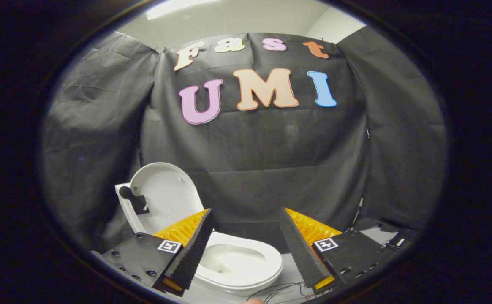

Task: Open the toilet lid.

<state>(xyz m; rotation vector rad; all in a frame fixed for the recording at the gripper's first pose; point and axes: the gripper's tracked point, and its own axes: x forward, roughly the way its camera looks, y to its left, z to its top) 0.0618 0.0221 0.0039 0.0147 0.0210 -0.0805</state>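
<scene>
Beyond the fingers and mostly toward the left one stands the white toilet (246,264), its bowl showing between and just ahead of them, its lid (163,196) already raised upright behind the left finger (leaning back against the tank), while the gripper (246,219) hangs spread wide, holding nothing.

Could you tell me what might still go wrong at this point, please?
The lid stands upright against the tank, and it could drop back onto the seat if bumped. The open claw grips nothing, with one finger near the bowl. Thin wires on the floor could snag.
</scene>
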